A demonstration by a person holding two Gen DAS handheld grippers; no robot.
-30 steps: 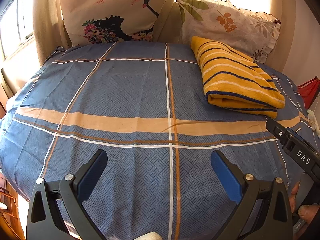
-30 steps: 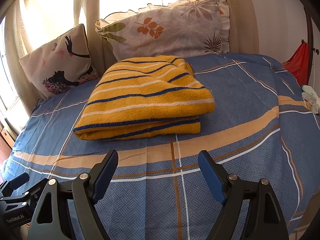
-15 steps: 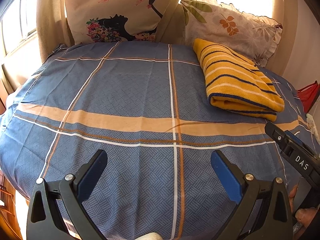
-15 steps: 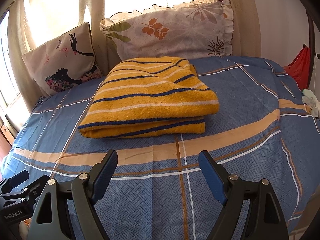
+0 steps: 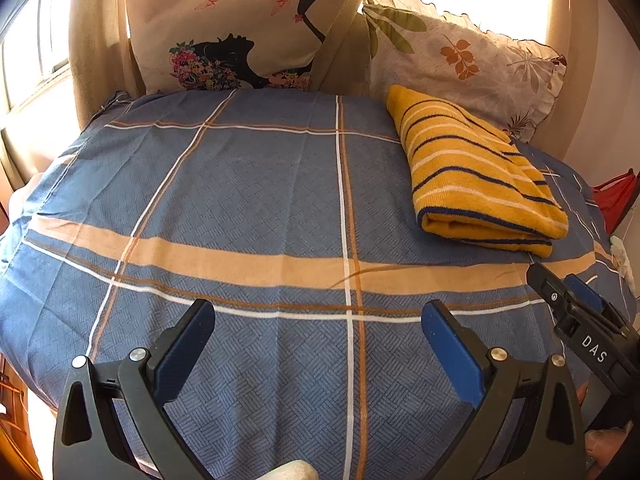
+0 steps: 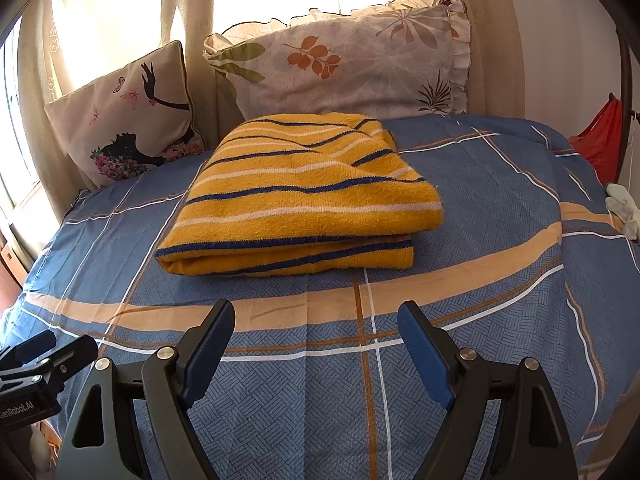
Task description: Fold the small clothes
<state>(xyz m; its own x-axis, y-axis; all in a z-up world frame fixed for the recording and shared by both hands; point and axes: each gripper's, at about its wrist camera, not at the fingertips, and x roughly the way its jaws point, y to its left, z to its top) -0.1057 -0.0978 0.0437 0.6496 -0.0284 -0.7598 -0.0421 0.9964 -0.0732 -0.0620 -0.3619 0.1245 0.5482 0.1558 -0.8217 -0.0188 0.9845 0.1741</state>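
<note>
A yellow cloth with blue and white stripes (image 5: 476,176) lies folded in a flat stack on the blue checked bedsheet (image 5: 248,184), at the back right in the left wrist view and straight ahead in the right wrist view (image 6: 304,200). My left gripper (image 5: 318,320) is open and empty, low over the near part of the sheet, well left of the cloth. My right gripper (image 6: 316,320) is open and empty, a short way in front of the cloth's near edge. The right gripper also shows at the right edge of the left wrist view (image 5: 576,316).
Two pillows lean at the head of the bed: one with a woman's silhouette (image 5: 240,28) and one with leaf prints (image 6: 340,60). A red bag (image 6: 600,140) hangs at the right wall. A pale small cloth (image 6: 622,208) lies at the bed's right edge.
Both grippers have drawn back and risen slightly, so the bed and cloth sit lower and farther in view. The folded cloth has not moved. Both stay open.
</note>
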